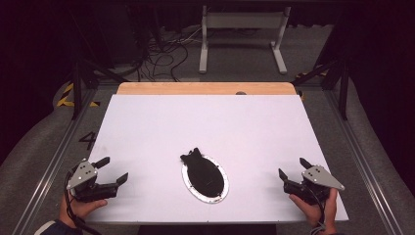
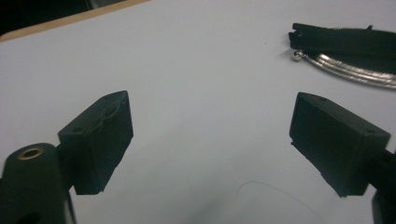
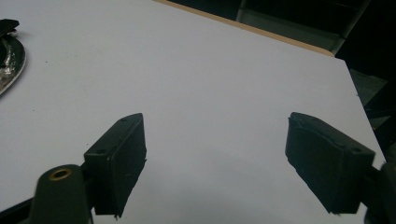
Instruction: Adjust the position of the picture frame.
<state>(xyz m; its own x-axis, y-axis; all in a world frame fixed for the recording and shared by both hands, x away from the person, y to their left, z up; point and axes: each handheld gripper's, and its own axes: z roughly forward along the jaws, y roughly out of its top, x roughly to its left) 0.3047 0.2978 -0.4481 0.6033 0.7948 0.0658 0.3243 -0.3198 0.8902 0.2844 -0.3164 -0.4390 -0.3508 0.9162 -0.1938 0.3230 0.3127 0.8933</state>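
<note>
The left gripper (image 1: pixel 113 170) sits at the near left corner of the white table (image 1: pixel 147 122), jaws spread apart with nothing between them. The right gripper (image 1: pixel 292 169) sits at the near right corner, jaws likewise apart and empty. Between them, well apart from both, an oval silver tray (image 1: pixel 188 184) lies flat, carrying a black cloth item (image 1: pixel 203 171) whose far end overhangs the rim.

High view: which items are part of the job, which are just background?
In the job:
- black cloth lying on the oval silver tray
- left gripper, open
- right gripper, open

Background:
- white table
- grey stand on the floor
- cables
</note>
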